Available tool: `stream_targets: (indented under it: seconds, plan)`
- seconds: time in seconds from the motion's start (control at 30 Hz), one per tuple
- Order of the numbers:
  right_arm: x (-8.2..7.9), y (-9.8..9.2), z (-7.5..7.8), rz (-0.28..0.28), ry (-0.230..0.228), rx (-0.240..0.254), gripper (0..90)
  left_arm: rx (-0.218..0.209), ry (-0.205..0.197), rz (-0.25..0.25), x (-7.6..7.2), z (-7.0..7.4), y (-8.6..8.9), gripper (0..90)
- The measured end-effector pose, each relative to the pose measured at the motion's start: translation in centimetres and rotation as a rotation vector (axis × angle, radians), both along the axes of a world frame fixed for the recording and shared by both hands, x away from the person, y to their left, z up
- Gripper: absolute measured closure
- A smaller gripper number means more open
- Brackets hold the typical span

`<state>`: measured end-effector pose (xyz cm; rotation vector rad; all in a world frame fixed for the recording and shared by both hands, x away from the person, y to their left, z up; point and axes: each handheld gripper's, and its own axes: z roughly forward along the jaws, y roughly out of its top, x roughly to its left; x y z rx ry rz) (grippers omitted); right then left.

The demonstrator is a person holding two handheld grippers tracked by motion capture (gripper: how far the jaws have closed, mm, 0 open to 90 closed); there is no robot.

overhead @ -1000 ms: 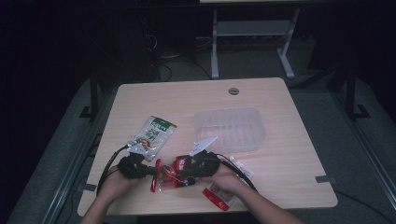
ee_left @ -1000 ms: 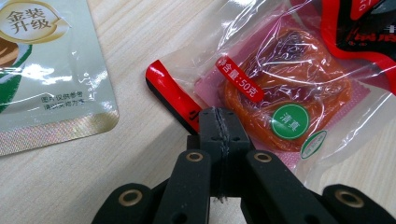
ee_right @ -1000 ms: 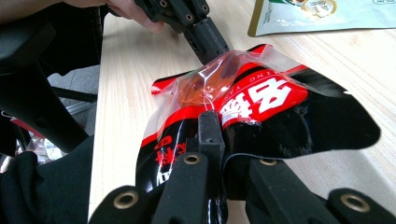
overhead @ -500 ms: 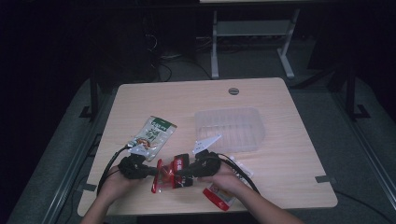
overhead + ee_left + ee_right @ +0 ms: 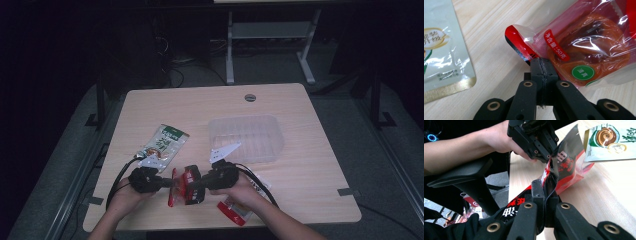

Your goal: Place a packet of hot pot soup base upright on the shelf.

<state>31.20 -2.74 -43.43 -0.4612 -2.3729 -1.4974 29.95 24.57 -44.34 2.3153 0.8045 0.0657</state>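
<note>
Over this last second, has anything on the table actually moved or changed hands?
Hardly anything. The left gripper and the right gripper are both clamped on the red packet, one at each end, just as before, and the packet sits between them at the same spot near the table's front edge. The green pouch, the clear tray and the second red packet lie where they were.

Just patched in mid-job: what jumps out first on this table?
The red snack packet at the near edge of the table, pinched from both sides: the left gripper is shut on one edge, the right gripper on the other. Behind it sits a clear plastic tray near mid-table, with a green-and-white pouch lying flat to its left.
</note>
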Motion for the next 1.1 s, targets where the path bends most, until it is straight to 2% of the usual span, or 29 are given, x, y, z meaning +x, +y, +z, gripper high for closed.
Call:
stream_targets:
  seconds: [0.17, 0.23, 0.33, 0.53, 0.7, 0.83, 0.93, 1.1]
  plan:
    - [-0.2, -0.2, 0.4, -0.005, -0.027, 0.010, 89.9, -0.003, -0.009, -0.012, 0.0, 0.1, 0.0, 89.4]
    - [-0.4, -0.3, 0.8, -0.006, -0.035, 0.016, 89.8, -0.024, -0.003, -0.004, -0.2, 0.2, -0.1, 89.4]
    - [-0.6, -0.4, 1.4, 0.000, -0.054, 0.030, 89.9, -0.038, -0.015, -0.018, -0.3, 0.3, -0.3, 89.4]
    - [-0.8, -0.6, 1.9, -0.001, -0.051, 0.056, 89.9, -0.037, -0.030, -0.049, -0.5, 0.5, -1.0, 89.0]
    - [-0.8, -1.1, 2.3, -0.011, -0.060, 0.068, 89.9, -0.061, -0.048, -0.036, -0.7, 0.8, -0.9, 87.2]
    - [-0.4, -2.2, 2.9, -0.048, -0.063, 0.080, 89.9, -0.091, -0.058, -0.008, -0.7, 1.1, -0.1, 80.9]
    - [0.0, -3.2, 3.4, -0.072, -0.068, 0.098, 90.0, -0.090, -0.067, -0.001, -0.5, 1.1, 0.5, 75.3]
    - [0.4, -4.7, 4.4, -0.104, -0.074, 0.105, 90.0, -0.082, -0.048, 0.022, -0.3, 0.8, 0.8, 64.7]
